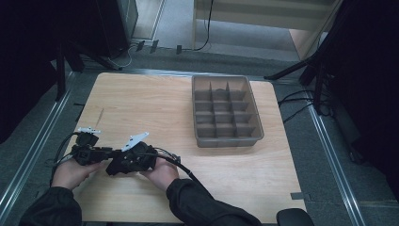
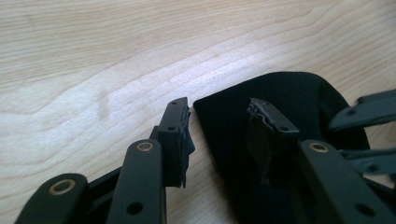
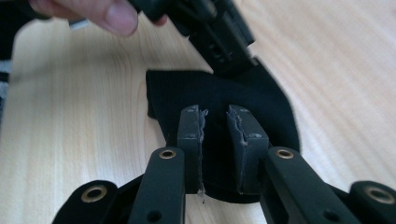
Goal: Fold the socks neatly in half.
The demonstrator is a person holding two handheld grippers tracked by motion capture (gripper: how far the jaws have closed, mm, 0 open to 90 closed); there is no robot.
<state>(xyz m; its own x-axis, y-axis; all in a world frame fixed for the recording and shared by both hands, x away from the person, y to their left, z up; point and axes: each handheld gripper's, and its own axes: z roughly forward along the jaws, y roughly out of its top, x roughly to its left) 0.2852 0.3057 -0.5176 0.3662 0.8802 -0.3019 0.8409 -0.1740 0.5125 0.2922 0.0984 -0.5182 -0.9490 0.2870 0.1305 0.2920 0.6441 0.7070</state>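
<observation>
Wooden table (image 1: 226, 183), one, light grain, taking up the middle of the high view.

Grey divided tray (image 1: 254, 123), one, upper right of centre in the high view; twelve compartments, three across by four deep.

Black cloth (image 2: 289, 93), one piece, lying flat on the table. In the left gripper view it sits centre to right; in the right gripper view (image 3: 219, 93) it lies at centre, beneath the jaws.

Grippers, two, both at the lower left of the high view, close beside one another.

Left gripper (image 2: 219, 116): jaws well apart above the near edge of the cloth, pads not pressing on it. Held in the left hand (image 1: 70, 172), forearm entering from the bottom left corner.

Right gripper (image 3: 215, 116): jaws standing a narrow gap apart over the cloth; no fold of cloth is seen pinched between the pads. Held in the right hand (image 1: 162, 174), dark sleeve entering from the bottom centre.

Cables, one trailing from each gripper.
</observation>
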